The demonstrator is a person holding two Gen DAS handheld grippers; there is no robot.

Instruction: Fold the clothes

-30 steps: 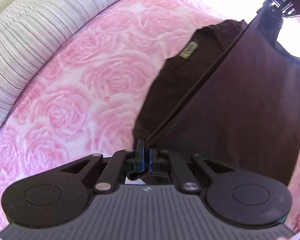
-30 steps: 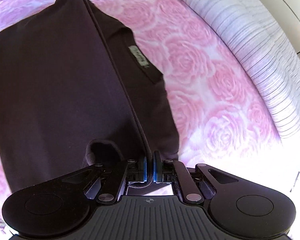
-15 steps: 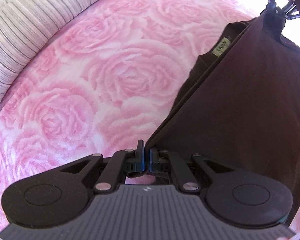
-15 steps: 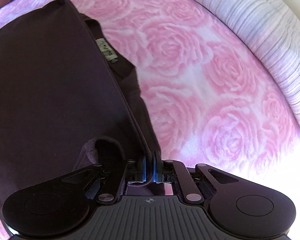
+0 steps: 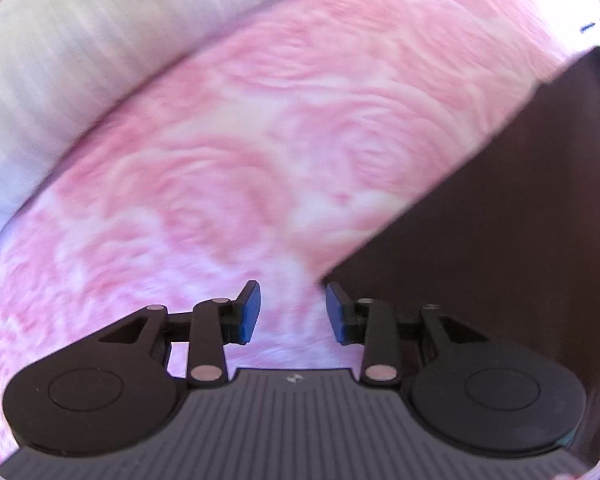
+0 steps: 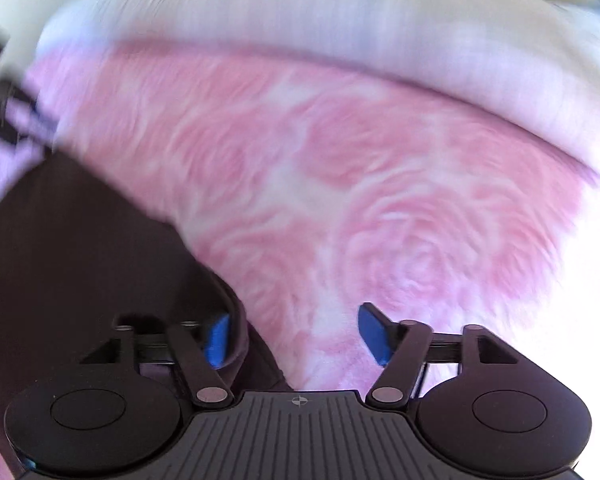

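Dark brown cotton garment [image 5: 512, 216] lies flat on the pink rose-print bedspread [image 5: 228, 168]; a straight folded edge runs diagonally, its near corner just beside the left gripper [image 5: 293, 306]. In the right wrist view the same garment [image 6: 80, 248] fills the lower left, with a rounded lobe of cloth next to the left-hand pad.

Changed: half a second ago both claws were pinched shut on the garment's edge, holding it taut between them. Now both have let go.
- Left gripper: jaws opening, pads apart, only bedspread between them. Garment corner sits just outside the right-hand pad, not pressed.
- Right gripper [image 6: 294, 338]: jaws opening, spread wide. Cloth lies close against one pad; the other stands clear over bedspread. Nothing pinched.

Both views blurred by motion; fine detail of the fold is unreadable. The collar label seen earlier is no longer visible.

Beyond the garment: striped pale grey bolster [image 5: 60, 64] along the far edge of the bedspread.

Reading: this fold is laid down and released. Next likely a fresh grasp for a further fold.
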